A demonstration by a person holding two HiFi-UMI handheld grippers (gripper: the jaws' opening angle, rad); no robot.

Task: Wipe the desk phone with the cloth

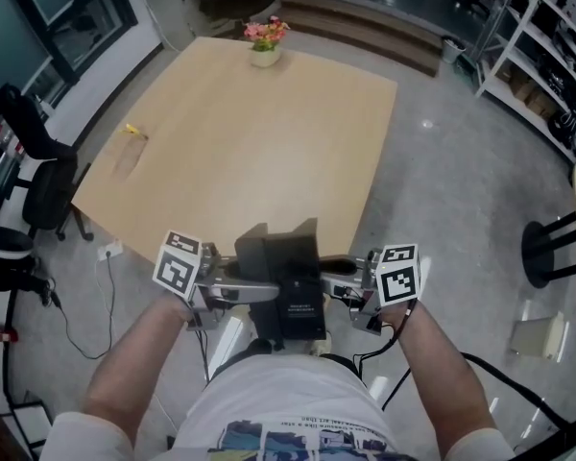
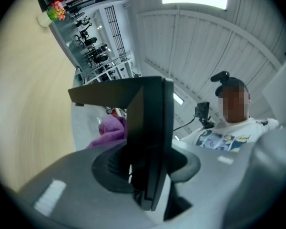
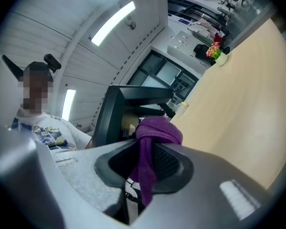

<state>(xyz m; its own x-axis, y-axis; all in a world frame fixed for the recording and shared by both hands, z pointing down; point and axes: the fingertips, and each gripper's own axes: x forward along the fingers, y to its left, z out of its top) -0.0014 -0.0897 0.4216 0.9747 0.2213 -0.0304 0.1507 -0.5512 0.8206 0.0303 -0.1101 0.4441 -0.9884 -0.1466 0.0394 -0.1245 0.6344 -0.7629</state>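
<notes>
Purple cloth [image 3: 156, 133] pinched in R gripper [image 3: 142, 178] jaws; desk phone [image 2: 150, 120] in L gripper [image 2: 145, 175].

Label print on desk phone [image 1: 294, 296]: too small to read (cloth [image 3: 157, 130] low end hides btw jaws of right gripper [image 3: 142, 173]).

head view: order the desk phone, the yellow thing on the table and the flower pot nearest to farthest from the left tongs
1. desk phone, clamped in the left tongs, over the near edge of the table
2. yellow thing, on the table's left side
3. flower pot, at the table's far edge
</notes>
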